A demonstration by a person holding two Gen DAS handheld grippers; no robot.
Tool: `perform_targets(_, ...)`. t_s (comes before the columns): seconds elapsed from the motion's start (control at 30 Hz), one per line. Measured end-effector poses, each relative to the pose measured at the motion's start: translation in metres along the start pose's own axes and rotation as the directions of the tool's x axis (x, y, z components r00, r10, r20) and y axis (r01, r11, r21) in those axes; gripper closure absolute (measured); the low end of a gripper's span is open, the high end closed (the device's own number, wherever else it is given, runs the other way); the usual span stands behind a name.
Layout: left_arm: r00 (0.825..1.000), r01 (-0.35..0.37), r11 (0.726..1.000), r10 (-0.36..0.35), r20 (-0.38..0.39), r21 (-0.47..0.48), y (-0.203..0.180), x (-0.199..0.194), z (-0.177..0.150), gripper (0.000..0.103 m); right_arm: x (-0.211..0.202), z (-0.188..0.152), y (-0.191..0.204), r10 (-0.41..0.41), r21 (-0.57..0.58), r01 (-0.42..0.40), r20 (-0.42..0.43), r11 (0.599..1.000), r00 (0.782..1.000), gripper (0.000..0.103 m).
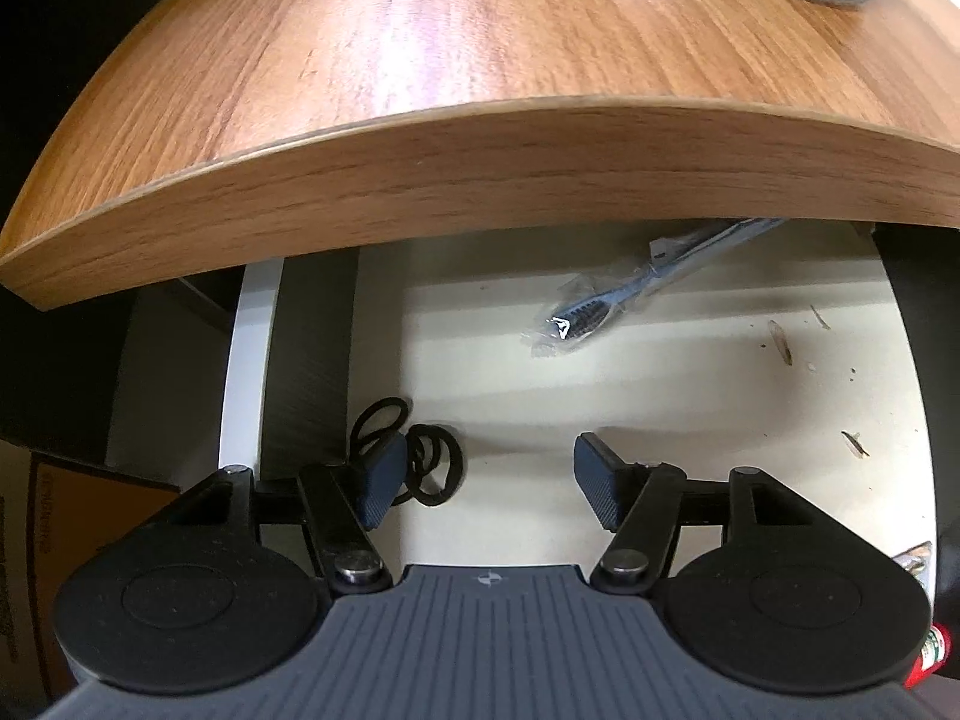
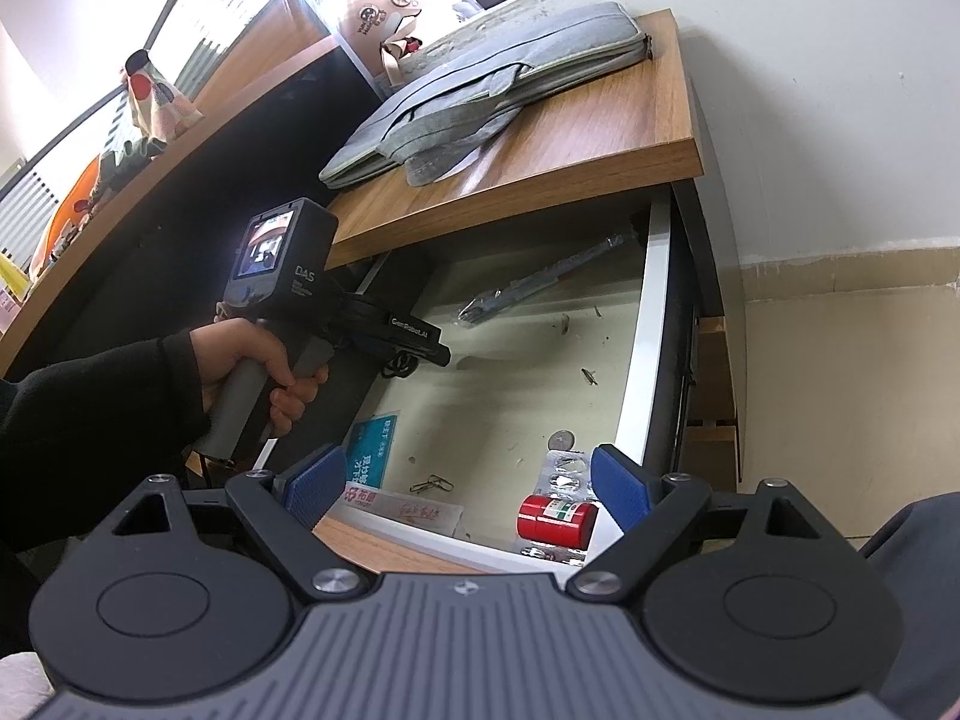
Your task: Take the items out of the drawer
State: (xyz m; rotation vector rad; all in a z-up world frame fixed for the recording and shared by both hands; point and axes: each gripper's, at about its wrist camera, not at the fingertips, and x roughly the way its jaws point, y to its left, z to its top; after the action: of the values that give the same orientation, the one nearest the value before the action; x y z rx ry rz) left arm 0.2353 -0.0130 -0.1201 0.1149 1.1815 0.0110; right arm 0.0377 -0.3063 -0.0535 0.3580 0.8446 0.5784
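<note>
Office corner, wood-top bench over open white drawer (image 2: 651,324). Black elastic hair ties (image 1: 420,462) lie at drawer's left edge, touching left gripper (image 1: 486,480); jaws spread, empty. Right gripper (image 2: 468,492) hovers, released, farther off.

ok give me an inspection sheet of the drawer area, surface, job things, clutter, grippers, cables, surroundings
surface: open drawer, pale floor with scattered debris, under a wooden desktop
job's things: wrapped toothbrush at the back; black hair ties at the left wall; red bottle, blister pack, coin, paper clips, blue card, white box near the front
clutter: grey laptop sleeve on the desktop
grippers: left gripper open, low in the drawer, one pad beside the hair ties; right gripper open, empty, above the drawer front
cables: nothing seen
surroundings: white wall, cluttered side desk
</note>
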Motion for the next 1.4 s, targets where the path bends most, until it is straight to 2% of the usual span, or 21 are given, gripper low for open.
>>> perform_targets(0.13, 0.999, 0.043, 0.999, -0.043, -0.003, -0.016, 0.006, -0.005, -0.001, 0.042, 0.001, 0.001, 0.0, 0.001, -0.002, -0.001, 0.0, 1.0, 1.0, 0.01)
perform_targets(0.27, 0.999, 0.002, 1.0, -0.003, 0.05, 0.019, 0.008, -0.022, -0.008, 0.043, -0.001, 0.002, 0.002, -0.003, -0.01, 0.003, 0.006, 1.0, 1.0, 0.01)
perform_targets(0.4, 0.995, 0.016, 0.999, -0.019, 0.096, 0.03, 0.015, -0.044, -0.019, 0.043, 0.002, 0.006, 0.008, -0.011, -0.037, 0.011, 0.001, 0.999, 1.0, 0.01)
perform_targets(0.6, 0.986, 0.05, 0.999, -0.049, 0.162, -0.002, 0.026, -0.074, -0.046, 0.043, 0.028, 0.025, 0.029, -0.002, -0.144, -0.002, -0.029, 0.99, 1.0, 0.013)
perform_targets(0.67, 0.98, 0.041, 0.999, -0.041, 0.193, 0.004, 0.024, -0.081, -0.057, 0.042, 0.041, 0.035, 0.037, -0.001, -0.193, -0.008, -0.043, 0.981, 0.999, 0.014)
perform_targets(0.87, 0.959, 0.022, 1.0, -0.023, 0.284, 0.004, 0.039, -0.114, -0.088, 0.042, 0.093, 0.065, 0.059, 0.007, -0.336, -0.046, -0.116, 0.941, 0.993, 0.022)
perform_targets(0.93, 0.956, 0.026, 1.0, -0.024, 0.294, -0.001, 0.043, -0.118, -0.096, 0.042, 0.11, 0.072, 0.065, 0.003, -0.375, -0.057, -0.143, 0.925, 0.99, 0.026)
perform_targets(1.07, 0.957, 0.017, 1.0, -0.018, 0.29, 0.007, 0.046, -0.121, -0.111, 0.042, 0.142, 0.081, 0.074, -0.007, -0.431, -0.078, -0.192, 0.899, 0.981, 0.026)
perform_targets(1.27, 0.953, 0.074, 0.997, -0.06, 0.298, -0.035, 0.054, -0.125, -0.125, 0.042, 0.192, 0.085, 0.091, -0.043, -0.524, -0.101, -0.255, 0.846, 0.966, 0.028)
perform_targets(1.4, 0.947, 0.116, 0.991, -0.092, 0.309, -0.062, 0.059, -0.125, -0.13, 0.042, 0.224, 0.079, 0.105, -0.076, -0.591, -0.109, -0.279, 0.8, 0.957, 0.034)
